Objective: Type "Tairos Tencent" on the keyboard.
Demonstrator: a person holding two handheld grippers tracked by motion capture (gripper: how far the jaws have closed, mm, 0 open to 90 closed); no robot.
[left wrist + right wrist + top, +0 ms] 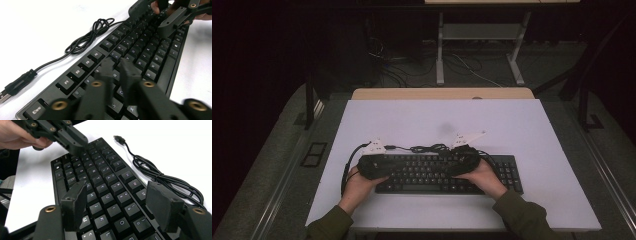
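While both hands hover low over the black keyboard (447, 172) in the lower middle of the high view, the left gripper (117, 65) has its jaws together, nothing between them, tips over the R/T keys. The right gripper (117, 202) has its jaws apart above the U/I/O keys, empty. The keyboard's cable (85, 41) lies coiled on the white table (437, 120), upper left of the left gripper view.

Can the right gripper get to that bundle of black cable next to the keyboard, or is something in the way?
Probably yes. The right gripper hangs open over the keyboard, and the cable lies loose on the white table just past the keyboard's far edge. Nothing sits between them. The left gripper is off at the other end.
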